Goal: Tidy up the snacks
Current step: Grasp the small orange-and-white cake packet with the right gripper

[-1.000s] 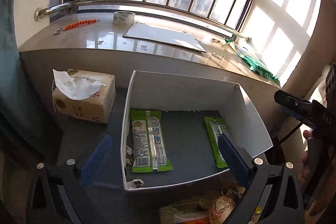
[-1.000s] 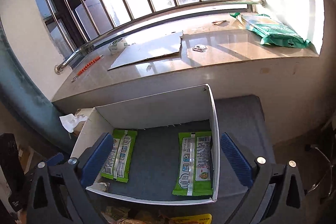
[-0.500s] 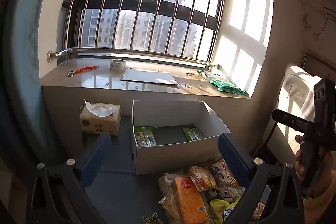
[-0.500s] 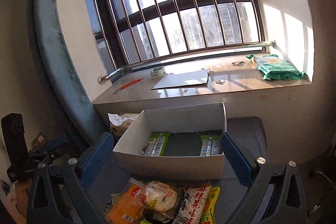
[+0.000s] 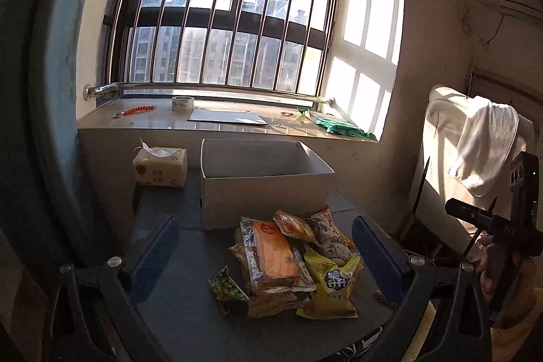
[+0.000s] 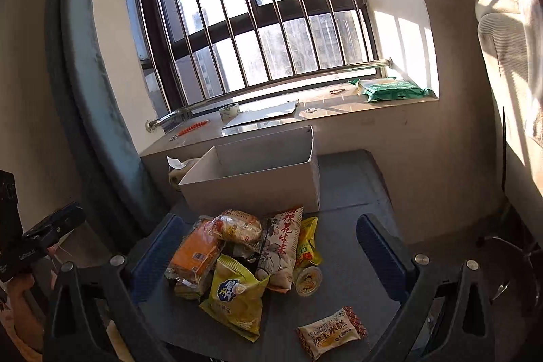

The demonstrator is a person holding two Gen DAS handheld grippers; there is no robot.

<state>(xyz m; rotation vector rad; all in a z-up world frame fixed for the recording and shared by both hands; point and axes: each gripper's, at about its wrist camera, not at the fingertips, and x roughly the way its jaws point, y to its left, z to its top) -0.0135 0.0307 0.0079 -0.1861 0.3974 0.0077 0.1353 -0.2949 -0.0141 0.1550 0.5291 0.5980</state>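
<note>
A white open box (image 5: 264, 189) stands on the grey table, also in the right wrist view (image 6: 258, 182). In front of it lies a pile of snack packs: an orange pack (image 5: 275, 253) (image 6: 195, 255), a yellow-green bag (image 5: 331, 289) (image 6: 234, 294), a white peanut bag (image 6: 280, 246) and others. A single pastry pack (image 6: 331, 333) lies apart at the front. My left gripper (image 5: 264, 256) is open and empty, above and behind the pile. My right gripper (image 6: 268, 255) is open and empty too. The box's inside is hidden from here.
A tissue pack (image 5: 159, 168) sits left of the box. The window sill holds a tape roll (image 5: 182, 103), a flat board (image 5: 227, 117) and a green bag (image 5: 339, 124). A chair with a white towel (image 5: 482, 151) stands at the right.
Both grippers have pulled back and up from over the box. The green packs inside it have dropped out of sight and the snack pile has come into view.
</note>
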